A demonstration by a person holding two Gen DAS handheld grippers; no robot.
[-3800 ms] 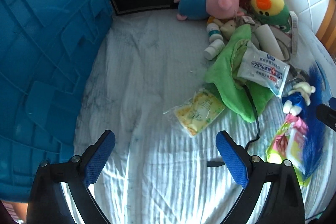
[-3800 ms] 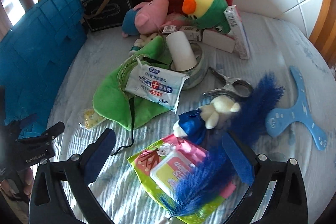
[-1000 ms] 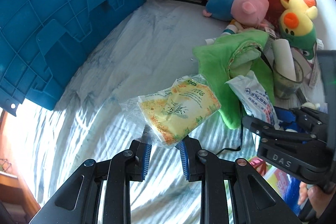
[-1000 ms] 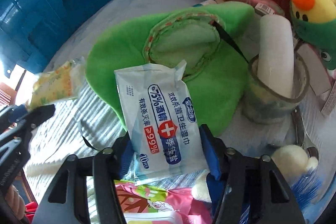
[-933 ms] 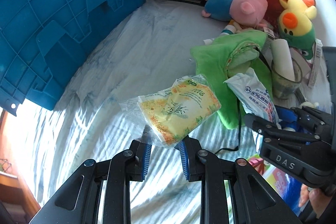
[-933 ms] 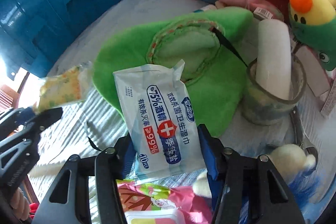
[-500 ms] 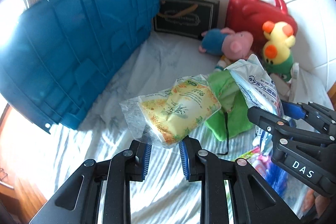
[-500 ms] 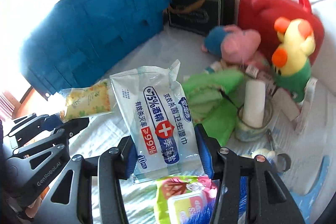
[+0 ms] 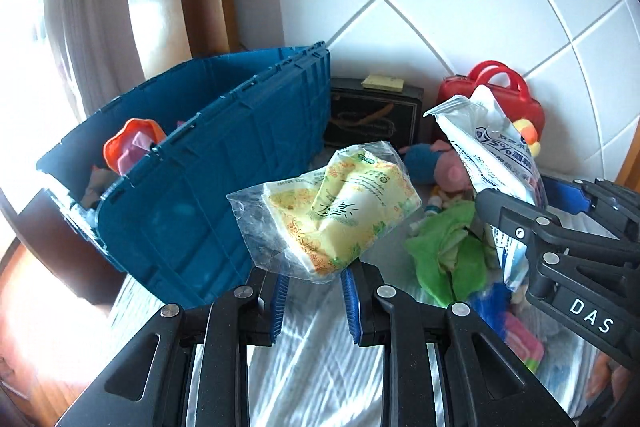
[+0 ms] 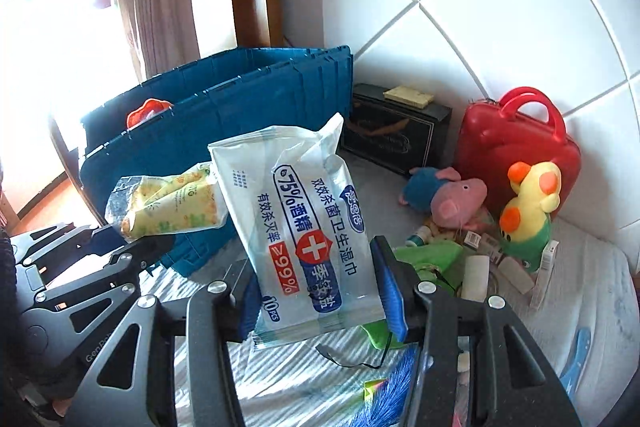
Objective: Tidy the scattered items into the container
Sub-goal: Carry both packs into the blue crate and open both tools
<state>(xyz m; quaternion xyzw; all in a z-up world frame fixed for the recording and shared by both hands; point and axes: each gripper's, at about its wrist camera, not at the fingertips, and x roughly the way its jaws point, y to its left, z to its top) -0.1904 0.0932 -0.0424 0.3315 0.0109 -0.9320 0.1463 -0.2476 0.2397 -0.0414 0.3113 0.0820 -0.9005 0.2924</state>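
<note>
My left gripper (image 9: 314, 297) is shut on a yellow flowered packet (image 9: 336, 215) in clear wrap, held in the air beside the blue crate (image 9: 208, 195). My right gripper (image 10: 318, 297) is shut on a white wet-wipes pack (image 10: 304, 223) with a red cross, also lifted off the bed. In the right wrist view the yellow packet (image 10: 168, 207) and the left gripper (image 10: 132, 243) show at the left, in front of the blue crate (image 10: 240, 115). The crate stands open at the left and holds an orange item (image 9: 132, 143).
On the striped bedsheet (image 10: 580, 299) lie a green cloth (image 9: 452, 251), a pig plush (image 10: 444, 197), a yellow duck plush (image 10: 528, 211), a red case (image 10: 516, 143), a black box (image 10: 396, 131), small bottles, a blue feather toy (image 10: 396, 391) and a pink pack (image 9: 520, 339). A white tiled wall stands behind.
Both grippers have risen well above the bed with their packs, so the crate's open top and the wall now show. The wipes pack left the green cloth.
</note>
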